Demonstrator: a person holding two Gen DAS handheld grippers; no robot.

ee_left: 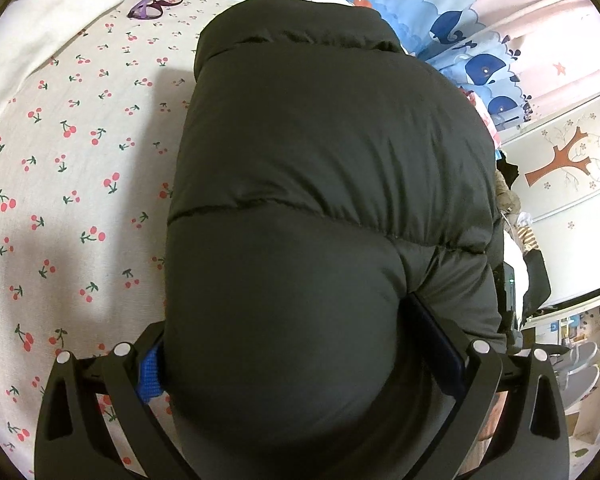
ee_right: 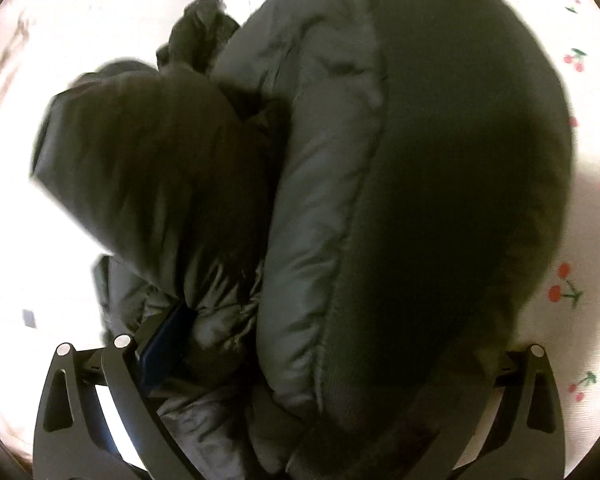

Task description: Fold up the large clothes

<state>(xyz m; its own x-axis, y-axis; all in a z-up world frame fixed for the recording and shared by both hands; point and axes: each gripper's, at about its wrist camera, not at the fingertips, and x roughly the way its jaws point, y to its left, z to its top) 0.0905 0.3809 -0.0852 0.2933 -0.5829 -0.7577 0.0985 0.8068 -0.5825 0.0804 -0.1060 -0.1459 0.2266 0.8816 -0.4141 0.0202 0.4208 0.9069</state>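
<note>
A bulky black puffer jacket [ee_left: 324, 152] lies folded on a cherry-print bedsheet [ee_left: 72, 168]. My left gripper [ee_left: 296, 344] is shut on the jacket's near padded end, which bulges between its blue-padded fingers [ee_left: 150, 376]. In the right wrist view the same jacket [ee_right: 440, 168] fills the frame, with a folded sleeve or side panel [ee_right: 152, 168] on the left. My right gripper [ee_right: 300, 340] is shut on a thick bundle of the jacket. Its left pad [ee_right: 168, 340] presses into the fabric; its right finger is hidden behind the jacket.
Purple glasses [ee_left: 156, 2] lie on the sheet at the far left, near a white pillow [ee_left: 48, 20]. A blue whale-print cloth [ee_left: 452, 20] lies beyond the jacket. A wall with a tree decal [ee_left: 564, 164] and shelves [ee_left: 580, 360] stand to the right.
</note>
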